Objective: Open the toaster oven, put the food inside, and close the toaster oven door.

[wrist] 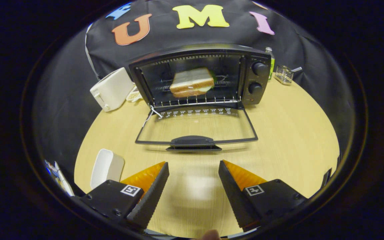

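The jaws (193, 173) gape wide, holding nothing, over bare desk (288, 140). Just ahead lies the toaster oven (245, 76)'s dropped door (195, 141); the sandwich (192, 82) sits inside beyond.

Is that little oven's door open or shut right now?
Open: the toaster oven door lies folded down flat on the table, sandwich inside; the gripper is open, empty.

Booth interior with round wooden table (295, 133).
Black cloth wall (312, 50) curves behind; a white toaster (112, 88) and wire rack (283, 74) stand near it.
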Demonstrator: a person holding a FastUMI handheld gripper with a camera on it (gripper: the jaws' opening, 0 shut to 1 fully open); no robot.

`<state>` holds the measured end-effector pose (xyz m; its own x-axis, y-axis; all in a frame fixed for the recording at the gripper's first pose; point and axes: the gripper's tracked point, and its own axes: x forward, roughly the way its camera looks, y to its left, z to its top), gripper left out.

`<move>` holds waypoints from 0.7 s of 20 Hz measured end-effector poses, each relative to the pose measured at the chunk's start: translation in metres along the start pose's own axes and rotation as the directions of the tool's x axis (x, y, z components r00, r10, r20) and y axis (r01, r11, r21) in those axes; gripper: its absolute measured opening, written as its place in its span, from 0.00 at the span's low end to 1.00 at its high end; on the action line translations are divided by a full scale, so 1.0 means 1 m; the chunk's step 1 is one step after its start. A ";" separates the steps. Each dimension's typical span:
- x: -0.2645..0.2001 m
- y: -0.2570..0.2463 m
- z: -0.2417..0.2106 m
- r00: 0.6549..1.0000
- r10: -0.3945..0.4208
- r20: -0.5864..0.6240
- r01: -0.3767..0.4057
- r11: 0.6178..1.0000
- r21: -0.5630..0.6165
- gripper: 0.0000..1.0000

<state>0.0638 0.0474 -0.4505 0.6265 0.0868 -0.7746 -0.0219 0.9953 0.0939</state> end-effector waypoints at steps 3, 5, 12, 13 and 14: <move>0.020 -0.003 -0.001 1.000 -0.004 -0.023 0.004 1.000 0.016 0.98; 0.030 -0.006 0.001 1.000 -0.011 -0.028 0.012 1.000 0.019 0.98; 0.050 -0.006 -0.001 0.998 -0.044 -0.043 0.044 0.999 0.018 0.98; 0.051 -0.008 -0.002 0.998 -0.051 -0.043 0.052 0.999 0.001 0.98; 0.050 -0.009 0.000 0.998 -0.059 -0.036 0.059 0.998 -0.006 0.98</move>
<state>0.0955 0.0431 -0.4903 0.5980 0.0292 -0.8010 0.0108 0.9990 0.0445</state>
